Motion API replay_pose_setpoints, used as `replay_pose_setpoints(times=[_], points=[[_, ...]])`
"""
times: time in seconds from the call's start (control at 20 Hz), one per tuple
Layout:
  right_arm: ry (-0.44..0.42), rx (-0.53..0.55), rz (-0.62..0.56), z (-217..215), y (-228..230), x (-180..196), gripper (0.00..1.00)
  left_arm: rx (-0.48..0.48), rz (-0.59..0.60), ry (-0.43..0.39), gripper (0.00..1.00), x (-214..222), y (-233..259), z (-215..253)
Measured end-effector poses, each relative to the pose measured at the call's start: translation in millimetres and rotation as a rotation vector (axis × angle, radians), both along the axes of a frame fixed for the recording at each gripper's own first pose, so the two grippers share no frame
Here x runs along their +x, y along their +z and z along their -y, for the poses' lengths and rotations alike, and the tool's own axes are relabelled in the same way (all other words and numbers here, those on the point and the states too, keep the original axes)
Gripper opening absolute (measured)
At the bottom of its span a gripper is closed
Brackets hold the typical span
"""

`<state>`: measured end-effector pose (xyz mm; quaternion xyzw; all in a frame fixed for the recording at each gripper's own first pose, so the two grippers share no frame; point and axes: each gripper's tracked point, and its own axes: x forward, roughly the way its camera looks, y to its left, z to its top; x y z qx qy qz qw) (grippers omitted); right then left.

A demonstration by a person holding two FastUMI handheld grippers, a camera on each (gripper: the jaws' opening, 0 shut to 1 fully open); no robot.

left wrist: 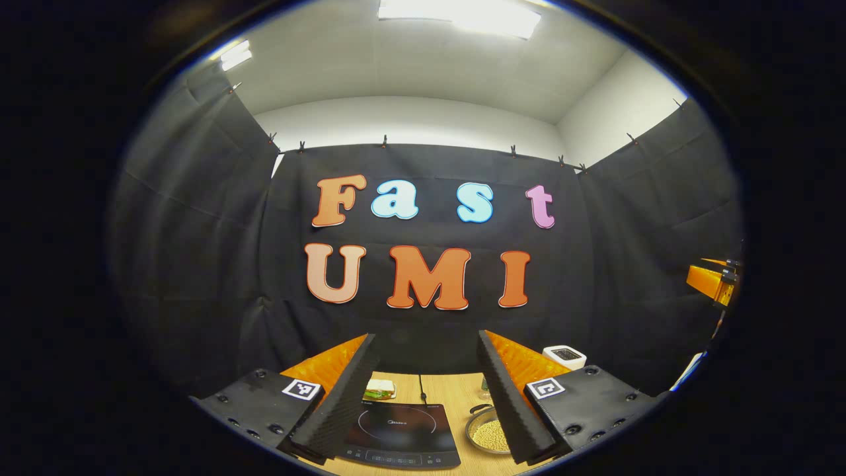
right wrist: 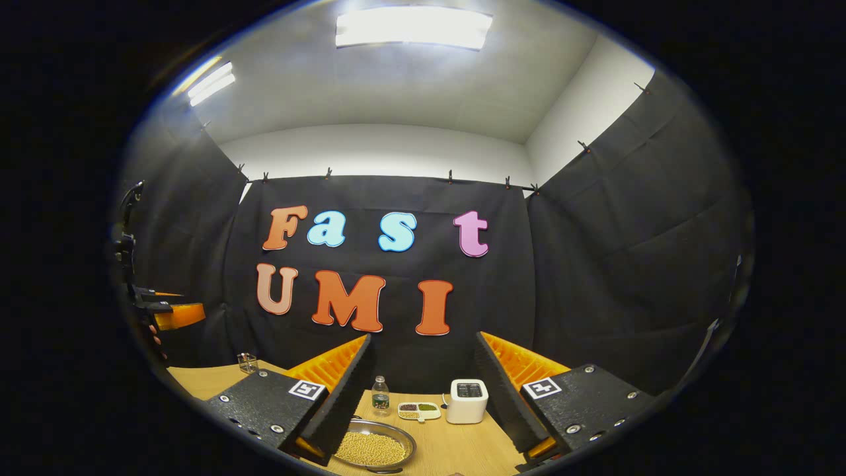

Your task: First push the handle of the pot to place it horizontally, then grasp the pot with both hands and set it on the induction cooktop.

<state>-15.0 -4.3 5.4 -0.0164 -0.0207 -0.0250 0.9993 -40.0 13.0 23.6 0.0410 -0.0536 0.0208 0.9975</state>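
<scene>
The pot (right wrist: 371, 448) is a shallow, round metal pan with a thin shiny rim, filled with pale yellow beans; it sits on the wooden tabletop (right wrist: 456, 443) just to the right of the induction cooktop (left wrist: 398, 433), not on it. In the left gripper view a dark curved handle (left wrist: 480, 409) shows at the pot's far rim, partly hidden behind a finger. The cooktop is a flat black slab with a ring marked on its glass and a cord running off its back edge. The left hand-held gripper (left wrist: 426, 396) hangs above the tabletop with its fingers spread wide, holding nothing; the right hand-held gripper (right wrist: 423, 396) is likewise wide and empty. Behind the pot stand a small bottle (right wrist: 380, 395), a divided dish (right wrist: 419, 411) and a white toaster (right wrist: 466, 400); a sandwich (left wrist: 379, 390) lies behind the cooktop.
</scene>
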Motion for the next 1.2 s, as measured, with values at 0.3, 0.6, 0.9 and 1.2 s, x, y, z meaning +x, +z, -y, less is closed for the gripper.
replay_pose_setpoints(times=[0.3,0.6,0.9,1.2], points=[[0.032,0.017,-0.013,-7.3,-2.4,3.7,0.93,-0.018,0.049,0.009,0.98,-14.0,15.5,-14.7],[0.111,0.036,-0.102,-34.1,-36.0,10.5,0.93,-0.012,0.093,0.035,0.98,-10.2,28.3,-34.0],[0.209,0.053,-0.278,-71.1,-108.6,20.4,0.92,-0.009,0.061,0.039,0.97,18.1,10.4,-52.8],[0.319,0.097,-0.536,-107.6,-189.2,16.4,0.67,-0.036,0.008,0.064,0.98,52.4,-19.0,-83.2]])
